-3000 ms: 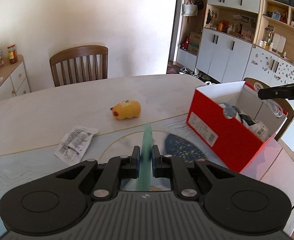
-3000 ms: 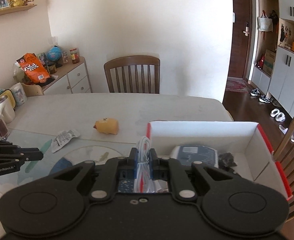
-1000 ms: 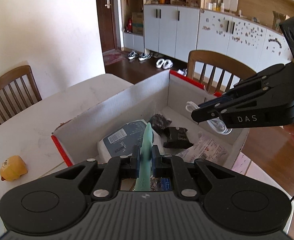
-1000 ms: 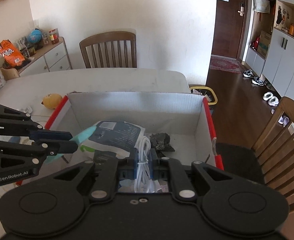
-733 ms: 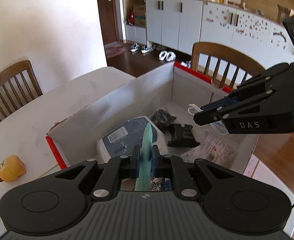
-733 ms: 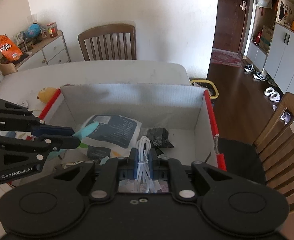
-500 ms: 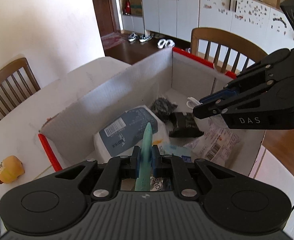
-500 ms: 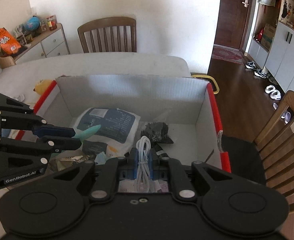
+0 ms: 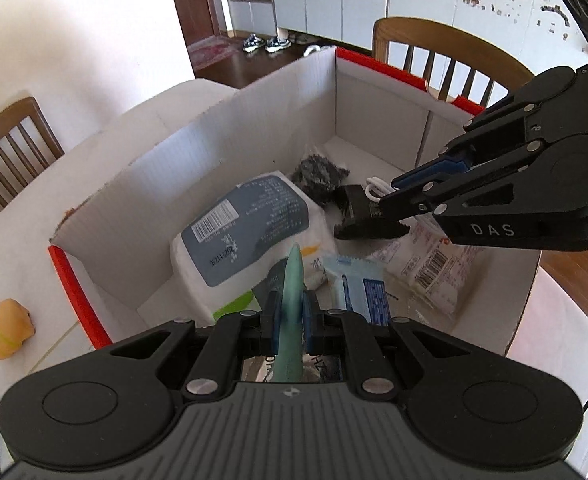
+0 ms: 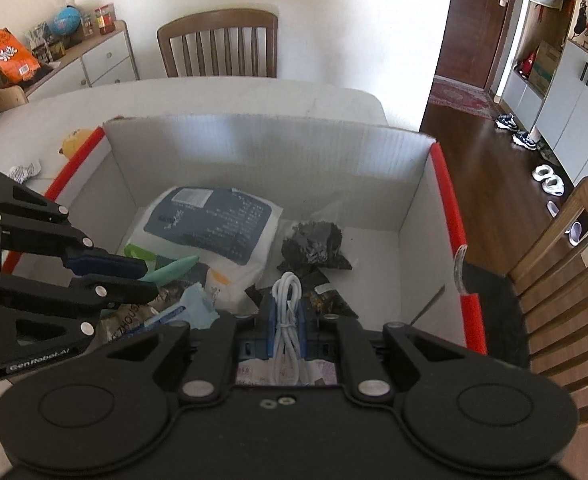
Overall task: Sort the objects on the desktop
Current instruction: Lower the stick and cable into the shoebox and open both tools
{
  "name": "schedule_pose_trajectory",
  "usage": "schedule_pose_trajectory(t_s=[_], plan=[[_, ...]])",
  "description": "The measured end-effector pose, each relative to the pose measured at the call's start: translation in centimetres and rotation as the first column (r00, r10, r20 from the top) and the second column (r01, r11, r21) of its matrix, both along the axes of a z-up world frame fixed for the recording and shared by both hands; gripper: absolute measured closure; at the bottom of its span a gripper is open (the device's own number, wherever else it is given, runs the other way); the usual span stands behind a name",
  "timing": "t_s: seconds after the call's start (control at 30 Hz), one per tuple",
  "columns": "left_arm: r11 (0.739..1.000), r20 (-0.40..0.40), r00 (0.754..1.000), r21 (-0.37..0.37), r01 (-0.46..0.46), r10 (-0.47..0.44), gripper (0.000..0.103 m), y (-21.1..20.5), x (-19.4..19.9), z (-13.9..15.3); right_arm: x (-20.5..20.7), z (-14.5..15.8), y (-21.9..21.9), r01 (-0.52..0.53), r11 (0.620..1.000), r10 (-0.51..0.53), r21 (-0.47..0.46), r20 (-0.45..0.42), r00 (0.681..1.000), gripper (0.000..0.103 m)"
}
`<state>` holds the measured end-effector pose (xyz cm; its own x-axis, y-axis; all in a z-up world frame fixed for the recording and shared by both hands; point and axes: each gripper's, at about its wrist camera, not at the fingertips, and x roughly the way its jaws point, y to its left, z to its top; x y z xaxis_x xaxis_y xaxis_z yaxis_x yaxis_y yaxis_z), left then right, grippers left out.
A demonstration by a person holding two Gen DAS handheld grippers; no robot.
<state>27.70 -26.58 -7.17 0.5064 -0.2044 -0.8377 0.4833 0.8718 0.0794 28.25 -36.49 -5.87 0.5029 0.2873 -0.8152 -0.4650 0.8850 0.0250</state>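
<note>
- The box [image 10: 446, 208] lies under both grippers; it already holds a grey pack [image 10: 209, 224], a black bag [image 10: 314, 246] and wrappers.
- The left gripper [image 9: 291, 320] is clenched on a green stick [image 9: 292, 280], pointing to 12 o'clock above the pack.
- The right gripper [image 10: 287, 320] is clamped on a white cable [image 10: 287, 300], near the black bag at 12 o'clock.
- Both have dropped from above the rim to inside the walls within the last second, so release looks next.
- A yellow toy [image 9: 5, 328] and a packet [image 10: 23, 172] wait on the table [image 10: 221, 96] at 9 o'clock.
</note>
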Motion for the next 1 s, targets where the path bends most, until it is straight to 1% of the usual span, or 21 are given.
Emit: schedule_pose_trajectory(t_s=[0.13,0.3,0.47,0.6,0.67,0.73,0.8,0.83,0.9,0.97,1.0], plan=[[1.000,-0.018,1.000,-0.002,-0.001,0.001,0.094,0.0,0.4,-0.1,0.1,-0.4,0.1,-0.003,1.000,0.003,-0.011,-0.015,1.000,0.092],[1.000,-0.025,1.000,0.003,-0.003,0.003,0.094,-0.1,0.6,-0.1,0.1,-0.2,0.0,-0.005,1.000,0.005,-0.004,-0.012,1.000,0.090],[0.999,-0.045,0.998,-0.012,-0.036,0.035,0.094,0.2,0.9,-0.2,0.1,0.1,-0.3,0.002,1.000,-0.002,-0.002,-0.008,1.000,0.085],[0.999,-0.055,0.997,-0.021,-0.049,0.048,0.093,0.5,1.0,-0.1,0.0,0.4,-0.7,0.016,1.000,-0.016,0.009,-0.001,1.000,0.082],[0.998,-0.053,0.997,-0.019,-0.061,0.060,0.092,0.8,1.0,0.0,0.0,0.6,-1.0,0.025,1.000,-0.025,0.016,0.002,1.000,0.079],[0.997,-0.046,0.997,-0.017,-0.070,0.069,0.088,0.8,0.9,0.0,-0.1,0.8,-1.4,0.032,0.999,-0.032,0.025,0.005,0.999,0.076],[0.997,-0.041,0.997,-0.021,-0.071,0.070,0.075,0.9,0.8,0.1,-0.2,1.1,-1.6,0.036,0.999,-0.036,0.031,0.009,0.999,0.073],[0.997,-0.038,0.997,-0.026,-0.070,0.069,0.072,1.0,0.7,0.2,-0.2,1.3,-1.7,0.038,0.999,-0.038,0.036,0.011,0.999,0.072],[0.997,-0.025,0.997,-0.035,-0.072,0.072,0.063,1.1,0.4,0.4,-0.3,1.5,-1.9,0.040,0.998,-0.040,0.045,0.012,0.999,0.071],[0.996,-0.016,0.997,-0.049,-0.074,0.073,0.057,1.3,0.1,0.6,-0.5,1.7,-2.1,0.042,0.998,-0.043,0.055,0.013,0.999,0.069],[0.996,-0.006,0.997,-0.048,-0.077,0.076,0.051,1.3,-0.1,0.8,-0.6,1.8,-2.1,0.041,0.997,-0.042,0.060,0.012,0.999,0.069]])
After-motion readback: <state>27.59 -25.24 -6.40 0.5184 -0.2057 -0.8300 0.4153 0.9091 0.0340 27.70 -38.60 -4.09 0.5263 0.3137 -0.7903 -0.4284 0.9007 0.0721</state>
